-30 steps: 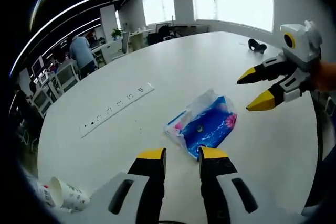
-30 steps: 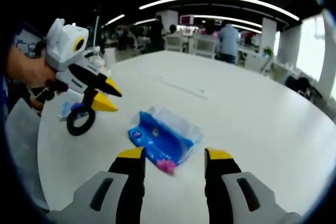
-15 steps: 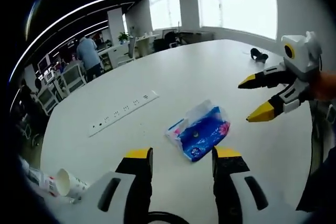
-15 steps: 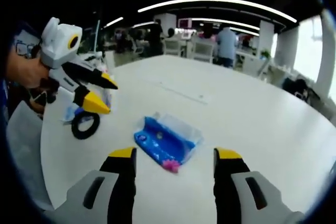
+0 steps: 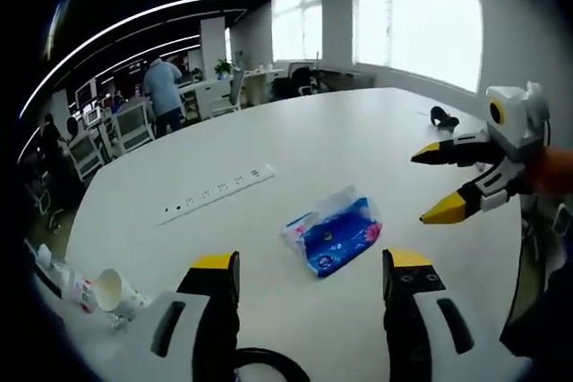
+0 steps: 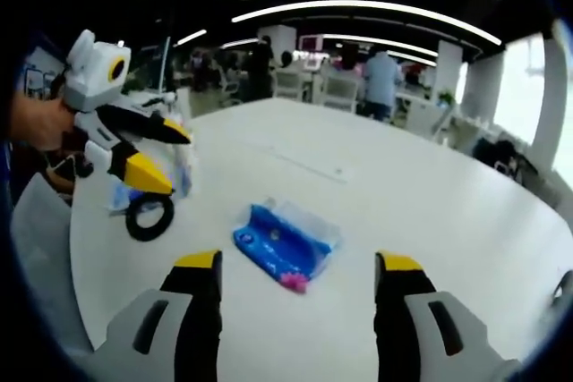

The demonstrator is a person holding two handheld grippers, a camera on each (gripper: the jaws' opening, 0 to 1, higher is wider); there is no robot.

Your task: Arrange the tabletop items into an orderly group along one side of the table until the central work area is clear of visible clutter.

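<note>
While both of my grippers hover over the white table (image 5: 295, 145), the blue tissue pack (image 5: 332, 233) lies flat ahead of the left gripper (image 5: 312, 266), between its spread jaws but not touching. My right gripper (image 6: 297, 264) is spread too — the pack sits ahead, apart. A black ring (image 6: 149, 216) lies near the left one.

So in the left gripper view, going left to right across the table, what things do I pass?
Paper cup → power strip → blue tissue pack → right hand-held gripper, jaws open above the table.
</note>
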